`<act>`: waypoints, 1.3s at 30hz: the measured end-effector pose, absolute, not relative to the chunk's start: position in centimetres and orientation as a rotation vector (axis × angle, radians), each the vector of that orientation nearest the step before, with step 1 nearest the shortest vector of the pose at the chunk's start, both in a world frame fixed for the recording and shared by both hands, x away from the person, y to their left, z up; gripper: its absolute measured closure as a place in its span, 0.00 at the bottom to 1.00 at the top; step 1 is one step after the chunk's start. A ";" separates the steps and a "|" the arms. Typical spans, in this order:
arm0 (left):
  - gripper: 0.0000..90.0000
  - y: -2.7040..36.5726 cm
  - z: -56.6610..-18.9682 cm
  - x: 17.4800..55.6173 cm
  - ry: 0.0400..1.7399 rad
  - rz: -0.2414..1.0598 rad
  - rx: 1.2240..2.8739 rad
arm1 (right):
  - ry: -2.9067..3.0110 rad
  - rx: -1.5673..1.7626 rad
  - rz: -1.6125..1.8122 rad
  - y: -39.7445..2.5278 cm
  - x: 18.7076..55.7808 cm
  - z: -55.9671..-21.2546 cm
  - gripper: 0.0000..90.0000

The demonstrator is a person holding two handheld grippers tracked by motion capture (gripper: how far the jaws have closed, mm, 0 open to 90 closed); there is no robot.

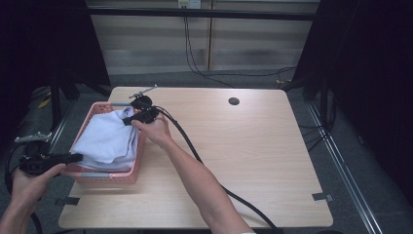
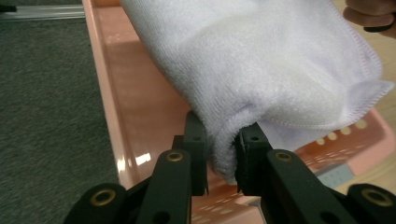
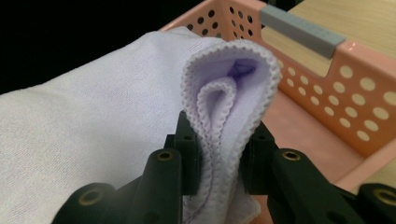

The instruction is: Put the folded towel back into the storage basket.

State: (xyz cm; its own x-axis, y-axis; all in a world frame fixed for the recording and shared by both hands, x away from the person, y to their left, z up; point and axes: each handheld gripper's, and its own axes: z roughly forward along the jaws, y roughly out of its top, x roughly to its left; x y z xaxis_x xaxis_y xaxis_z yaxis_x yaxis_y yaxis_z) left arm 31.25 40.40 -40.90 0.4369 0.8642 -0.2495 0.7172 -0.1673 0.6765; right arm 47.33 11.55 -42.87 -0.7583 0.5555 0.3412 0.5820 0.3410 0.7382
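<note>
A pale lilac towel (image 1: 107, 139) lies folded across a pink perforated basket (image 1: 108, 176) at the table's left side. My left gripper (image 1: 77, 157) is at the basket's near left corner, shut on the towel's (image 2: 261, 70) near fold, which bunches between its jaws. My right gripper (image 1: 127, 120) is at the basket's far right corner, shut on a doubled, stitched edge of the towel (image 3: 93, 121). The left gripper (image 2: 223, 161) and the right gripper (image 3: 222, 158) each show cloth pinched between black jaws. The towel hangs just over the basket floor (image 2: 140, 121).
The wooden table (image 1: 243, 156) has a round cable hole (image 1: 234, 101) at the back. A black cable (image 1: 195, 156) trails from the right gripper across the table to its front edge. Grey carpet (image 2: 46, 102) lies left of the basket. The basket wall (image 3: 345, 88) has a grey handle insert (image 3: 299, 30).
</note>
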 end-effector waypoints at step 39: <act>0.61 25.1 -40.6 26.8 1.069 0.275 1.892 | -2.589 -0.995 -1.656 -7.1 40.5 -41.6 0.42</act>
